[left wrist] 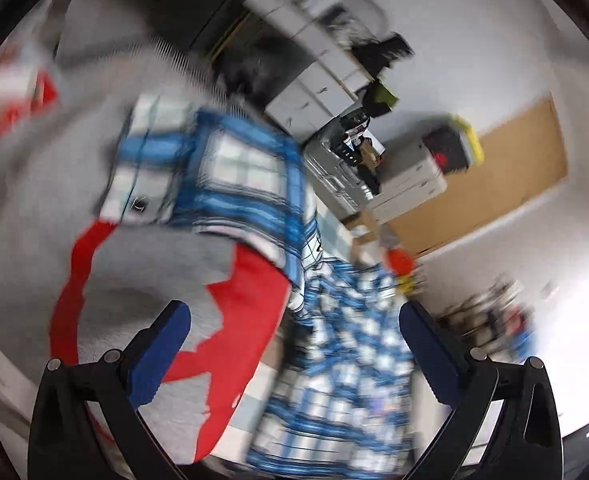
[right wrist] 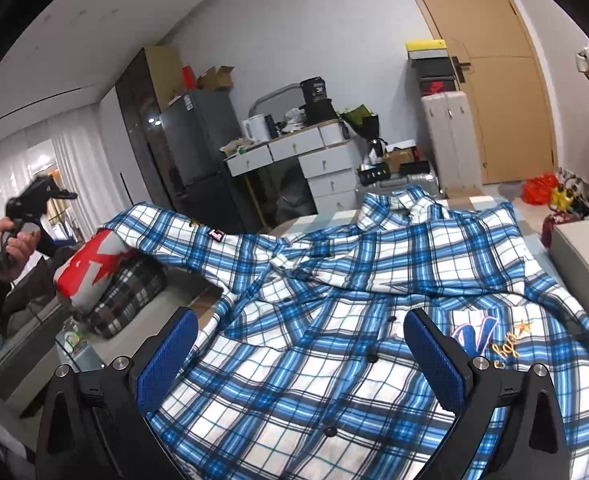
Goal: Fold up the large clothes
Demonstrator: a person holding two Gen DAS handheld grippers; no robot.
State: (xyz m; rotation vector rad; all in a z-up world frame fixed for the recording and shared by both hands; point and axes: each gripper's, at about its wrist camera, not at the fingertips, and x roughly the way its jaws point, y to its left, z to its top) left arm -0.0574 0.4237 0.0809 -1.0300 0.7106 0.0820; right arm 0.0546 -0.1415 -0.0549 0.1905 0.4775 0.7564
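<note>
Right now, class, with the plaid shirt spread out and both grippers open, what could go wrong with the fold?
1. The blue plaid shirt lies rumpled near its collar; folding now may trap creases.
2. Its sleeve drapes over the grey and red garment, which might get dragged along.
3. The left gripper view is blurred, suggesting fast motion and a possibly misjudged grasp.

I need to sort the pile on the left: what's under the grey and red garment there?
Under the grey and red garment lies a folded dark plaid garment, brown-black with white checks. A sleeve of the blue plaid shirt drapes toward them. Whatever lies beneath the dark plaid is covered.
</note>
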